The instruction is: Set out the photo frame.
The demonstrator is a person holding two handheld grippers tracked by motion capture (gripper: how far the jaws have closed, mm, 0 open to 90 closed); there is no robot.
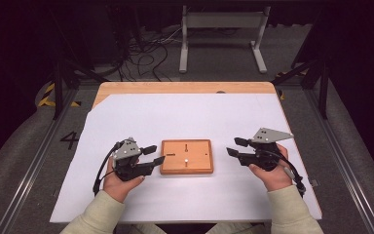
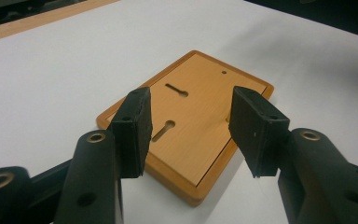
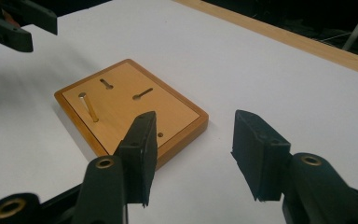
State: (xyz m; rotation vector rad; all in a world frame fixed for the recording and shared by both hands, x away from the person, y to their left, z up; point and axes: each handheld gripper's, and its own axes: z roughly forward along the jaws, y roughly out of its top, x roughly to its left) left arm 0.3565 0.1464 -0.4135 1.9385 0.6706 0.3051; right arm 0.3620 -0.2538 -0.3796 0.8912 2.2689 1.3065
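A flat wooden board (image 1: 186, 156) with keyhole slots lies in the middle of the white sheet. My left gripper (image 1: 154, 154) hovers at its left edge, jaws open and empty. In the left gripper view the board (image 2: 191, 121) lies just beyond the open left gripper (image 2: 191, 100). My right gripper (image 1: 237, 147) is raised a little to the right of the board, open, with nothing between its jaws. The right gripper view shows the board (image 3: 121, 102) ahead and left of the right gripper (image 3: 196, 123), and a thin brass pin (image 3: 90, 107) leans in one slot.
The white sheet (image 1: 185, 112) covers most of the wooden table (image 1: 185, 87). Beyond the far edge are a grey metal stand (image 1: 221, 34) and loose cables (image 1: 146, 53) on the floor. The left gripper's jaws (image 3: 14, 23) show at the top left of the right gripper view.
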